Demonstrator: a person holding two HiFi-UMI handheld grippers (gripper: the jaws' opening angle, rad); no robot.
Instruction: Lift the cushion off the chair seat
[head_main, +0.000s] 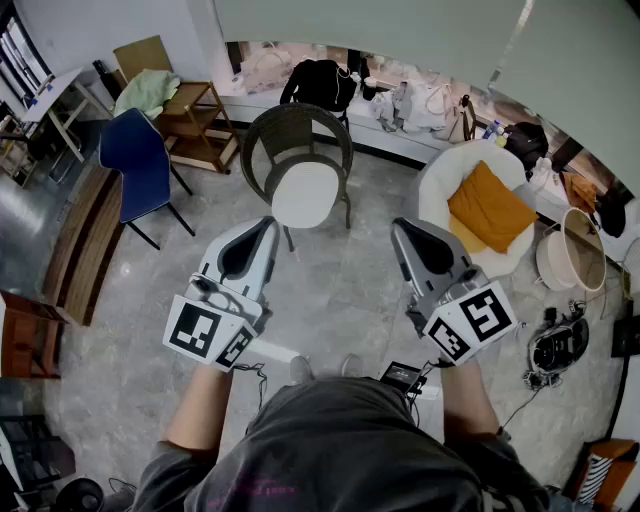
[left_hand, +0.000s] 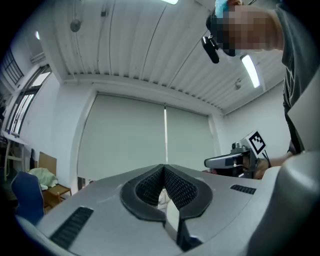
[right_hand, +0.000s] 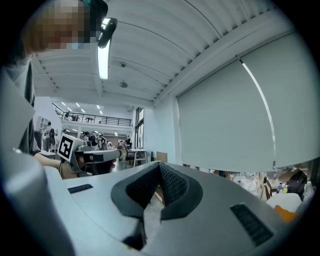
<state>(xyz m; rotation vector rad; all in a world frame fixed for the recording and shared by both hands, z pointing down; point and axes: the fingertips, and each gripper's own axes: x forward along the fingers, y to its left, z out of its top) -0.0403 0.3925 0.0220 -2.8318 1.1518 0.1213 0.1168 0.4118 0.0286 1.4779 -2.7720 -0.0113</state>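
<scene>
— Where is the cushion to be found?
— The white round cushion (head_main: 305, 193) is seen lying on the seat of the wicker chair (head_main: 295, 128), well ahead of both grippers and untouched.
— How are the fingers (left_hand: 142, 189) kept?
— On the left gripper (head_main: 268, 222) and the right gripper (head_main: 398, 224) they are pressed together on nothing and held level, probably because the chair is not yet reached.
— Can any writing be read?
— None; only square markers (head_main: 195, 330) are shown.

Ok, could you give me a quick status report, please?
Left gripper and right gripper shut, empty. White cushion on wicker chair seat, untouched. Nothing in the way.
</scene>
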